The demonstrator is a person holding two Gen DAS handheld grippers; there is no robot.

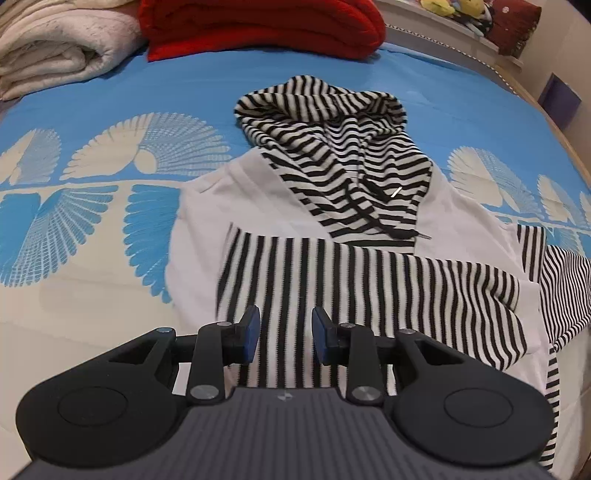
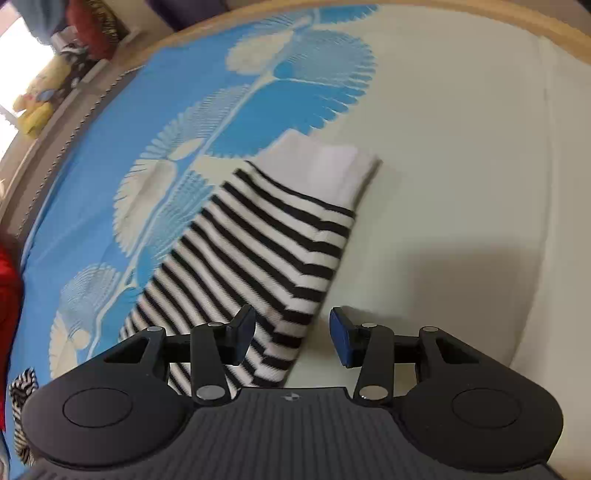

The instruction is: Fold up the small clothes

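Observation:
A small hoodie point(image 1: 207, 206) with a white body lies face up on the blue and cream bedspread point(image 1: 92, 240). Its striped hood point(image 1: 321, 110) points away from me. One black-and-white striped sleeve point(image 1: 369, 280) is folded across the chest. My left gripper point(image 1: 285, 321) hovers open just above that sleeve, its blue pads apart with nothing pinched. In the right wrist view the other striped sleeve point(image 2: 258, 251) stretches out flat, ending in a white cuff point(image 2: 325, 166). My right gripper point(image 2: 291, 321) stands open over the sleeve's near edge, one finger above the stripes, the other above the cream cloth.
A folded red blanket point(image 1: 258, 26) and a rolled cream blanket point(image 1: 55, 48) lie at the head of the bed. Soft toys point(image 2: 35, 107) sit on a ledge beyond. The bed's wooden edge point(image 2: 480, 14) curves past the outstretched sleeve.

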